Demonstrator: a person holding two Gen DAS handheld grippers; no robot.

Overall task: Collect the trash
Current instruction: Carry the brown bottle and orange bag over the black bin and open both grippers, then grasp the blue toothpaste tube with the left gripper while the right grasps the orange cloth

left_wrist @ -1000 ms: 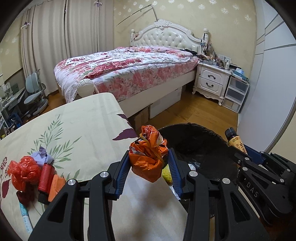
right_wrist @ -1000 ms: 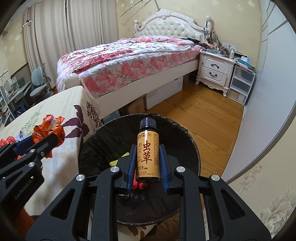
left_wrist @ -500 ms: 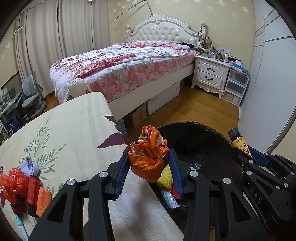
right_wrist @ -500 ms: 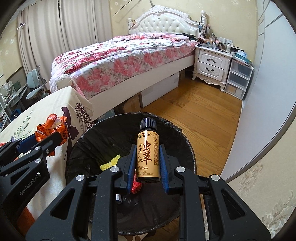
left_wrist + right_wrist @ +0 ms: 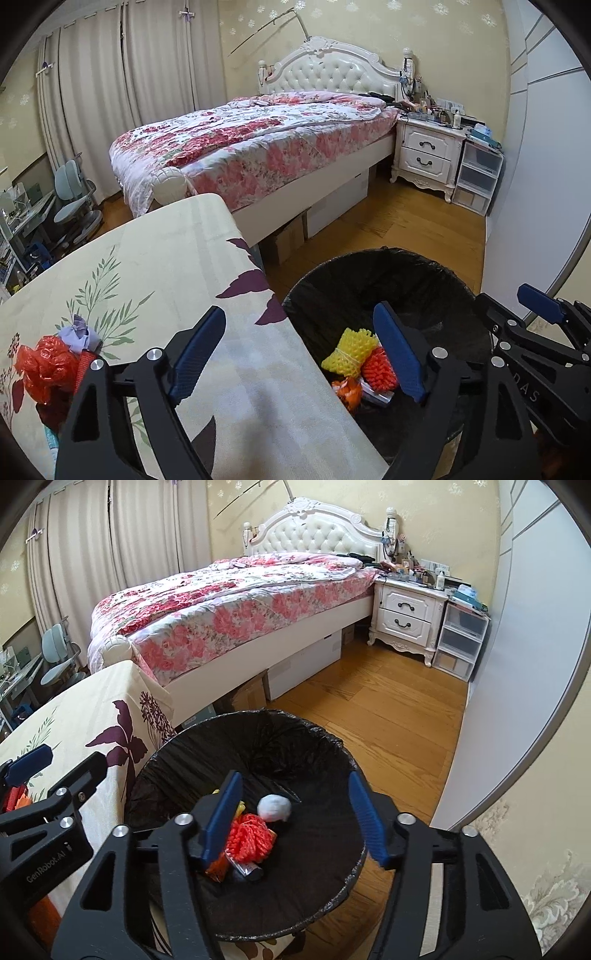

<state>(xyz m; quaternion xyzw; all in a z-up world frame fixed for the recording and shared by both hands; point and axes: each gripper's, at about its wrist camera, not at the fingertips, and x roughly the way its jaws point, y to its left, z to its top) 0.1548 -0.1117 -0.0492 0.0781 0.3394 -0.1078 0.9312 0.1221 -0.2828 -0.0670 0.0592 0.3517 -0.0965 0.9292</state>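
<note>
Bedroom with wooden floor (image 5: 388, 716): a black-lined bin (image 5: 332, 746) stands beside a floral-clothed table (image 5: 166, 266). Left gripper (image 5: 303, 354) and right gripper (image 5: 291, 816) both hang over the bin, jaws opening with nothing between them. Trash (yellow net (image 5: 349, 354), red net (image 5: 249, 836), grey wad (image 5: 274, 808)) lies inside; red bag (image 5: 46, 367) remains on the table.

Floral bed (image 5: 258, 147), white nightstand (image 5: 424, 155), wooden floor (image 5: 388, 709), drawn curtains (image 5: 110, 92)

red bag (image 5: 46, 363) partly behind left hand-held gripper (image 5: 299, 354), bin (image 5: 258, 723) bottom trash half hidden, grey ball (image 5: 275, 808) blurred
</note>
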